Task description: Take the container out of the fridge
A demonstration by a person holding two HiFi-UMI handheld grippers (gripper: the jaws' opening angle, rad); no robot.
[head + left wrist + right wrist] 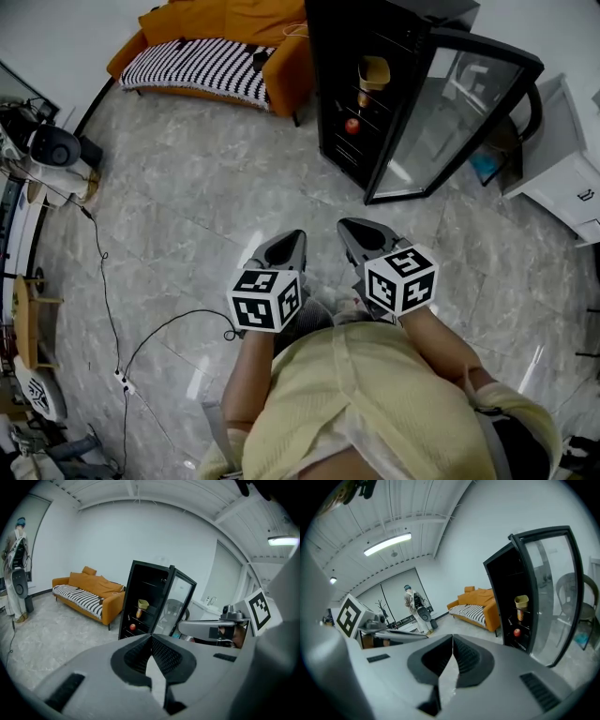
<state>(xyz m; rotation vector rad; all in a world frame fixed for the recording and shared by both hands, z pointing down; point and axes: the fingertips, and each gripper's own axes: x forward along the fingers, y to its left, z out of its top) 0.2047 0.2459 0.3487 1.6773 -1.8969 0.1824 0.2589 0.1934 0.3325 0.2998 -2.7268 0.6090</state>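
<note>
A black fridge (375, 66) stands ahead with its glass door (464, 112) swung open to the right. On an upper shelf sits a yellow container (375, 71), which shows too in the left gripper view (143, 604) and the right gripper view (521, 602). An orange bottle (364, 97) stands under it and a red apple (352, 126) lies on a lower shelf. My left gripper (292, 236) and right gripper (354, 228) hover side by side over the floor, well short of the fridge. Both are shut with nothing in them.
An orange sofa (220, 42) with a striped blanket stands left of the fridge. A white cabinet (562, 164) is on the right behind the door. A cable (141, 342) runs across the grey marble floor. Equipment and a dressed stand (16, 573) line the left wall.
</note>
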